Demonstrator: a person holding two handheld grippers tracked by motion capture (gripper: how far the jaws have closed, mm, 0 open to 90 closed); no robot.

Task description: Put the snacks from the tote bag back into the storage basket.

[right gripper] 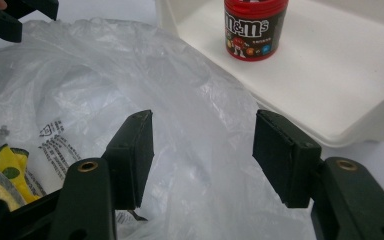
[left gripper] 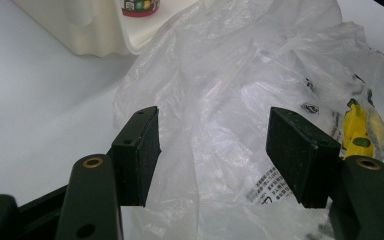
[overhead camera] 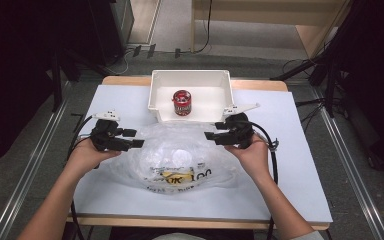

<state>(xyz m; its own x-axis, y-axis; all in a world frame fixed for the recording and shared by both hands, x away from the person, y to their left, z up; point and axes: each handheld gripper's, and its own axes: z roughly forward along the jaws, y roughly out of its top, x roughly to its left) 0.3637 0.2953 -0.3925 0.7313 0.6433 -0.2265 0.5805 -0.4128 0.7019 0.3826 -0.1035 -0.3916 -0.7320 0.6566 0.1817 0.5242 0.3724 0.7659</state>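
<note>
A crumpled clear plastic bag (overhead camera: 177, 157) with black print and a yellow item inside lies in the middle of the white table. My left gripper (overhead camera: 137, 138) is at the bag's left edge, jaws open, with loose film (left gripper: 215, 130) lying between the pads but not pinched. My right gripper (overhead camera: 211, 136) is at the bag's upper right edge, jaws open over the film (right gripper: 200, 145). A red candy can (overhead camera: 182, 102) stands upright in the white bin (overhead camera: 155, 97) behind the bag, and the can (right gripper: 254, 27) is close ahead in the right gripper view.
The white bin sits at the table's far edge, its front wall (right gripper: 330, 135) just right of my right gripper. Bare white tabletop (overhead camera: 300, 165) lies right of the bag and on the left (left gripper: 35, 110). Dark stands and cables surround the table.
</note>
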